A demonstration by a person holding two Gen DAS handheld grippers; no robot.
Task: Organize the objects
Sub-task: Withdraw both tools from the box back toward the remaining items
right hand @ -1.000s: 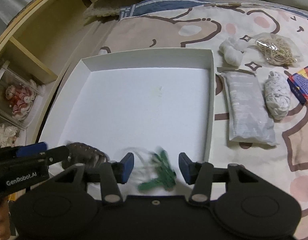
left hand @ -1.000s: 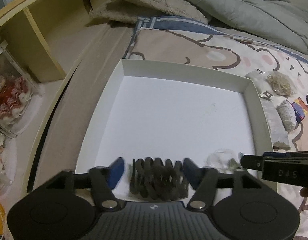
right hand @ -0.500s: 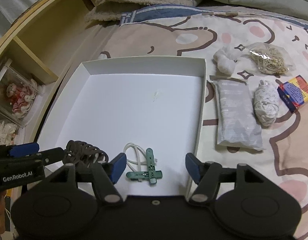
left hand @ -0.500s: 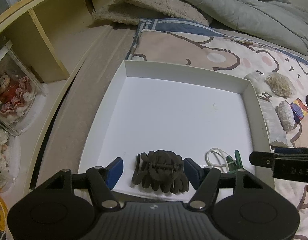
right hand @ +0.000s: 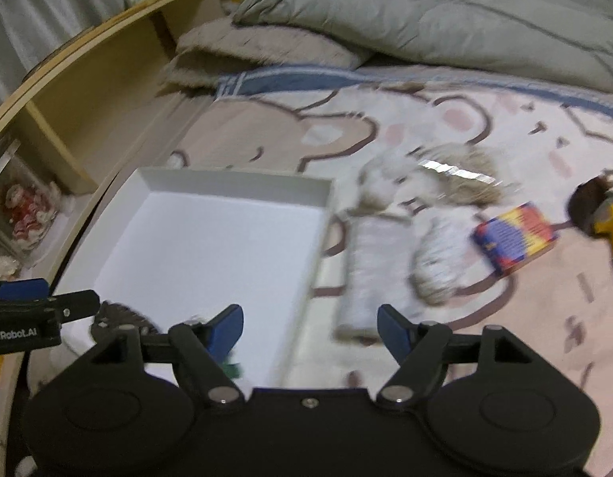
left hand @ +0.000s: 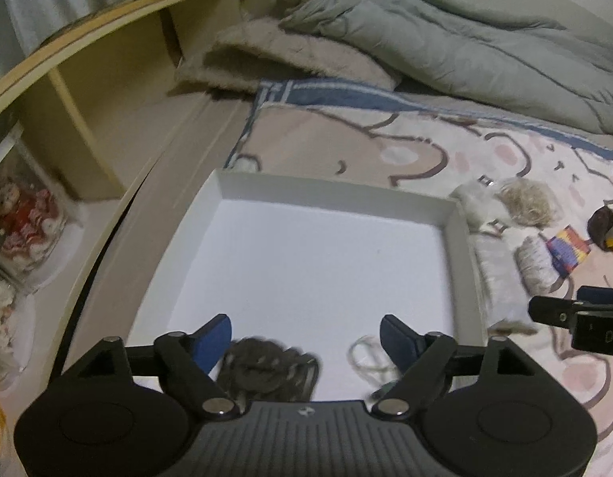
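Grey quilt (left hand: 465,39) fills the upper right of the frame, soft and rumpled over the bear-print bed (left hand: 346,143). White tray (left hand: 334,187), stiff card with low walls, takes the centre. At its lower edge lie a dark hair claw (left hand: 266,369), rigid and toothed, and a thin white cord (left hand: 364,353). Right of the tray sit a pale flat pouch (right hand: 366,278), a white bundle (right hand: 437,266), likely soft and light, and a striped box (right hand: 513,238), best taken across its short sides. Left tongs (left hand: 306,338) stand wide and empty above the claw; right tongs (right hand: 310,330) are wide too, over the tray's right wall, holding nothing.
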